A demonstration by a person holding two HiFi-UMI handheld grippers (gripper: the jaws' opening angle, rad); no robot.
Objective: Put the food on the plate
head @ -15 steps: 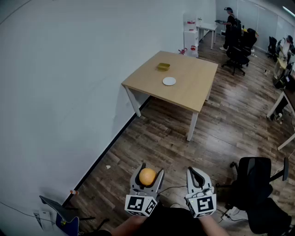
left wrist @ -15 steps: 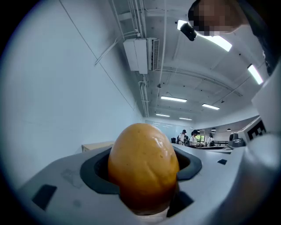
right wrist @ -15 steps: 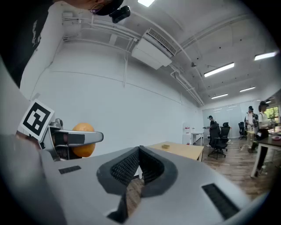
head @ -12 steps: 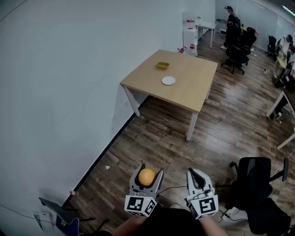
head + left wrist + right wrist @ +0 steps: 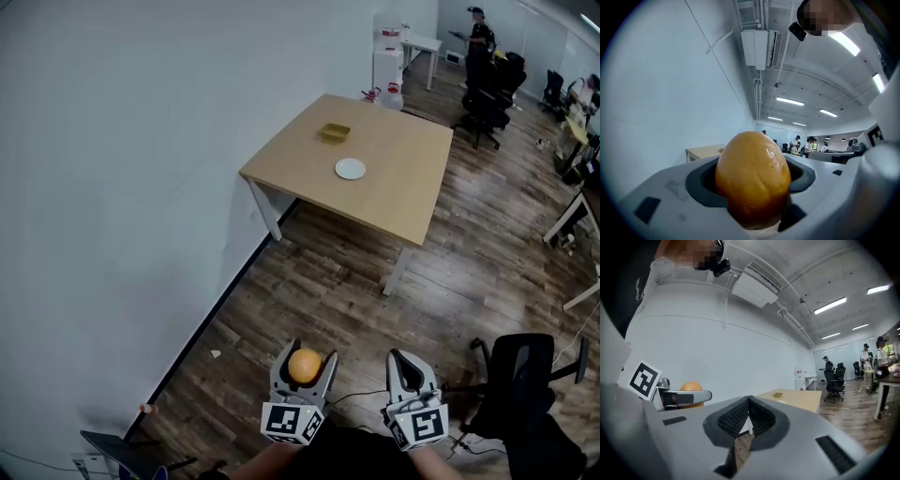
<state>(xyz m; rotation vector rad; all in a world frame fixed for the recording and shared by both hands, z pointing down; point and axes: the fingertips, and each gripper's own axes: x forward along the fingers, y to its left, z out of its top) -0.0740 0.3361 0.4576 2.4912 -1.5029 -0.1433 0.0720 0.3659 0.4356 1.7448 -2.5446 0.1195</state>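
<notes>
Left gripper [image 5: 307, 356] and right gripper [image 5: 403, 358] sit low, side by side, pointing forward. Left jaws clamp an orange fruit [image 5: 304, 367]; right jaws look pressed together, empty.

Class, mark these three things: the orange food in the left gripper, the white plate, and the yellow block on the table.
orange food [image 5: 752, 180]: left gripper view, middle of its front.
white plate [image 5: 351, 169]: head view, its bare middle.
yellow block [image 5: 335, 132]: head view, its top face.

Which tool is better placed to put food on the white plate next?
Left. The left tool grips the round orange food; the right tool is shut and empty. The small white plate sits on the light wooden table, far ahead of both.
</notes>
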